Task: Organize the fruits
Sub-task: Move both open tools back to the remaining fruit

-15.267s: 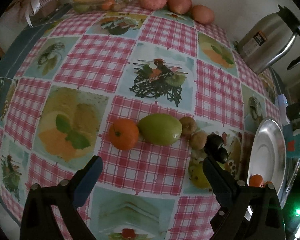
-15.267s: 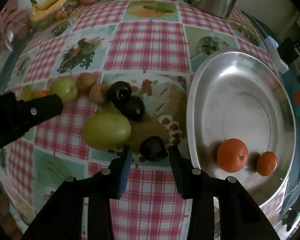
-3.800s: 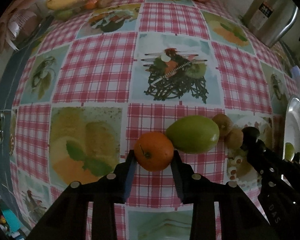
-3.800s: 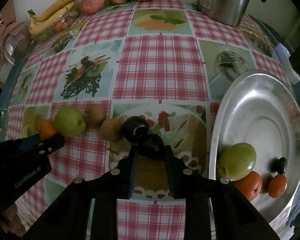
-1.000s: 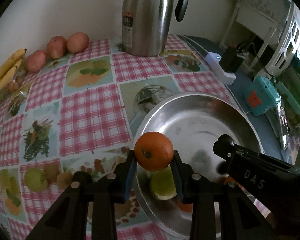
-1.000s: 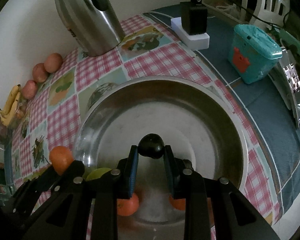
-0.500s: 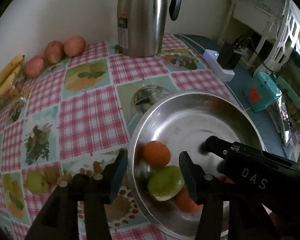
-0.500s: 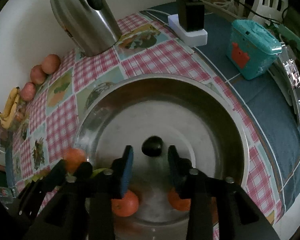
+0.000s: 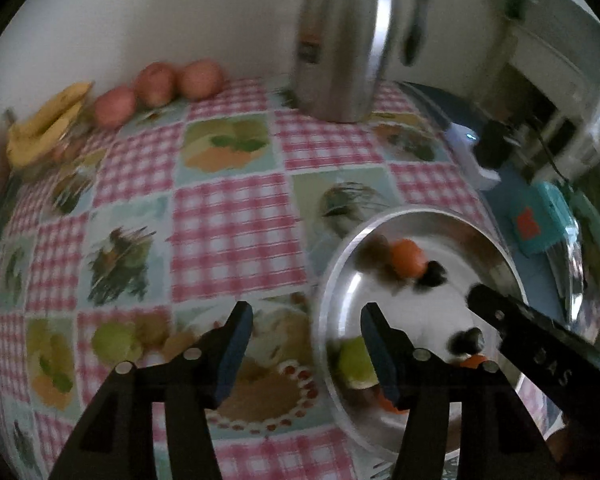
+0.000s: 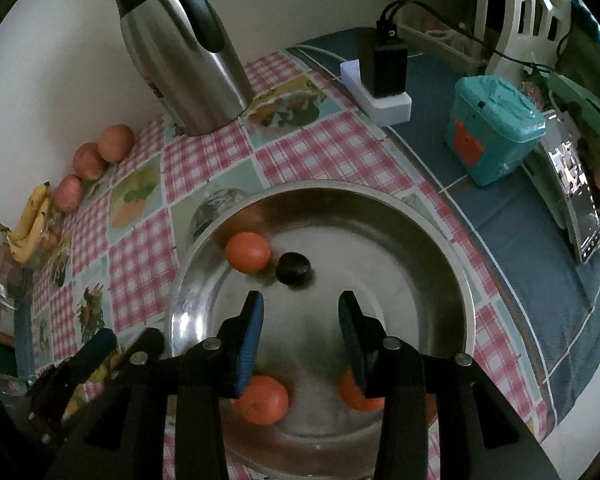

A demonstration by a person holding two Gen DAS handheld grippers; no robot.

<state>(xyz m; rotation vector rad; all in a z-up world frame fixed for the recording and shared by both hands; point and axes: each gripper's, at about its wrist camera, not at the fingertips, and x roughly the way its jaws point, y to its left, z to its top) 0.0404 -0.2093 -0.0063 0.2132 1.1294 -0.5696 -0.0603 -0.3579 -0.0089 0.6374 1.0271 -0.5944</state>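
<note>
A round steel bowl [image 10: 440, 248] [image 9: 496, 240] holds an orange [image 10: 247, 252] [image 9: 408, 258] touching a dark plum [image 10: 294, 269] [image 9: 434, 272] at its far side. Two more oranges [image 10: 262, 399] lie near my fingers, with a green fruit [image 9: 354, 362] and another dark plum [image 9: 466, 342]. My right gripper [image 10: 300, 332] is open and empty above the bowl. My left gripper [image 9: 306, 344] is open and empty over the bowl's left rim. A green fruit [image 9: 110, 340] and brown kiwis [image 9: 152, 328] lie on the checked cloth.
A steel thermos jug [image 10: 180, 48] [image 9: 348, 40] stands at the back. Three reddish fruits [image 9: 156, 84] and bananas [image 9: 44, 128] lie by the wall. A white adapter with a black plug [image 10: 380, 80], a teal box [image 10: 496, 128] and a phone [image 10: 576, 192] are to the right.
Both grippers opened wider and pulled back. The orange and the dark plum they dropped rolled to the bowl's far side and now rest together. The left view swung left.
</note>
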